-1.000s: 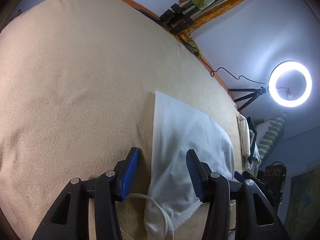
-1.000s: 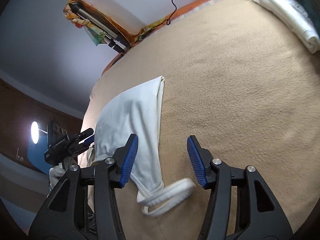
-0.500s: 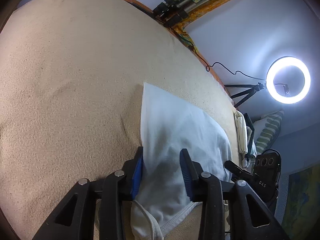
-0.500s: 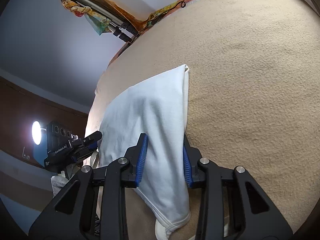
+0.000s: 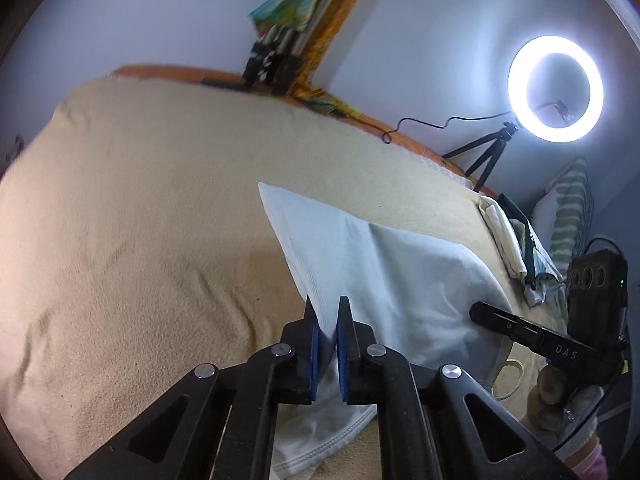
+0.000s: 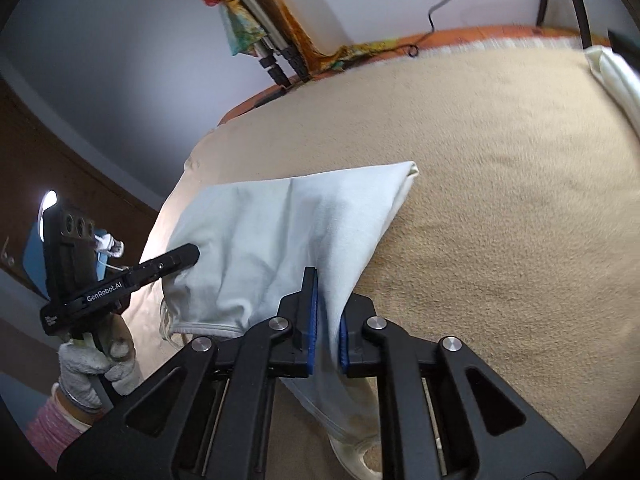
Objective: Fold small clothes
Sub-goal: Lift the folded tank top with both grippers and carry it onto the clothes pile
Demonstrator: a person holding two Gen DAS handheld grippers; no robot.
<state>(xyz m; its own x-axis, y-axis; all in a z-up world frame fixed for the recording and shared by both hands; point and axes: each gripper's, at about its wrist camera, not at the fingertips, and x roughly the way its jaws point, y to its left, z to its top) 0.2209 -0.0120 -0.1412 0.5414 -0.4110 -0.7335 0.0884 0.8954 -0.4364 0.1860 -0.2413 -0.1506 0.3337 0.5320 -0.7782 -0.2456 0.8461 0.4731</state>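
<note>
A small white garment (image 5: 400, 280) lies on the beige blanket (image 5: 140, 220), its near end lifted and its far corner resting on the bed. My left gripper (image 5: 327, 312) is shut on the garment's near left edge. My right gripper (image 6: 325, 292) is shut on its near right edge (image 6: 280, 232). Each gripper shows in the other's view: the right one (image 5: 532, 336) in the left wrist view, the left one (image 6: 120, 280) in the right wrist view, held by a gloved hand. The hem and a strap hang below the jaws.
Folded white clothes (image 5: 502, 236) lie at the bed's right edge, also in the right wrist view (image 6: 616, 80). A lit ring light on a tripod (image 5: 554, 88) stands beyond the bed. Tripod legs and colourful cloth (image 5: 280, 52) lean on the wall. A striped pillow (image 5: 568, 216) is at right.
Both grippers have closed from open onto the garment's near edges and lifted that end off the blanket. The fabric now rises in a tented fold between them.
</note>
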